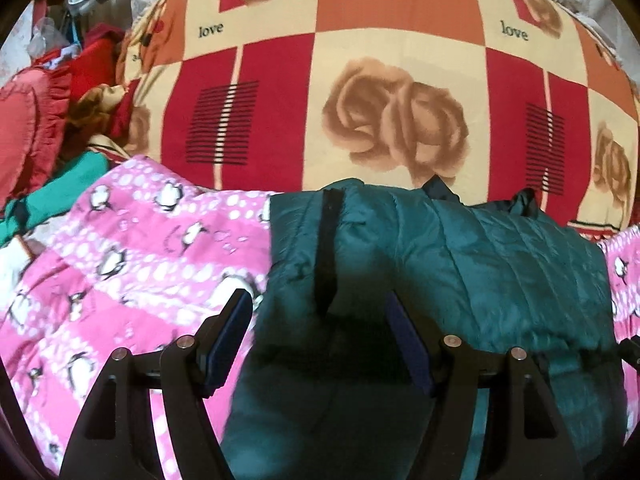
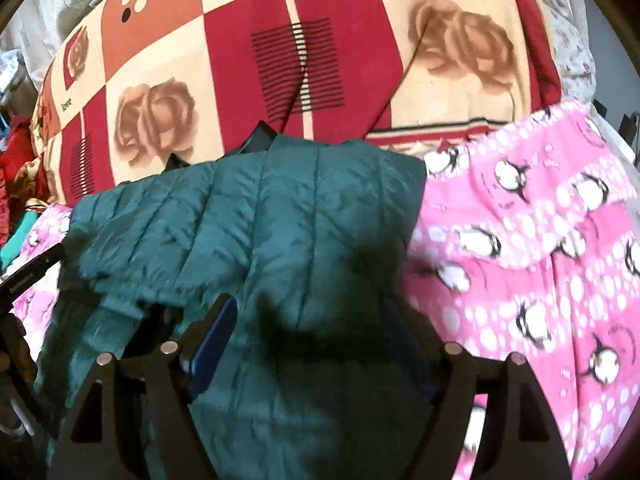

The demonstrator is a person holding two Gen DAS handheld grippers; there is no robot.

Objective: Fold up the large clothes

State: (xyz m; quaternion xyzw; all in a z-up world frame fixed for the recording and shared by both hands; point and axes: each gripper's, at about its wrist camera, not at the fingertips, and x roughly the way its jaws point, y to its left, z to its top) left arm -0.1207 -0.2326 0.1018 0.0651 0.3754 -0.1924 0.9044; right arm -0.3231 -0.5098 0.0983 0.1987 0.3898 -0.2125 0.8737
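A dark green quilted jacket (image 1: 460,264) lies folded on a pink penguin-print blanket (image 1: 132,248). A black zipper strip runs down its left part. My left gripper (image 1: 320,304) is open just above the jacket's near left part, its fingers apart with nothing between them. In the right wrist view the same jacket (image 2: 248,220) fills the middle, with the pink blanket (image 2: 532,240) to its right. My right gripper (image 2: 312,312) is open over the jacket's near edge and holds nothing. The left gripper's body shows at the far left edge of the right wrist view (image 2: 28,276).
A red, orange and cream rose-print bedspread (image 1: 360,80) lies beyond the jacket. A pile of red and green clothes and a red frilled cushion (image 1: 28,128) sit at the left. White fabric (image 2: 572,52) lies at the far right.
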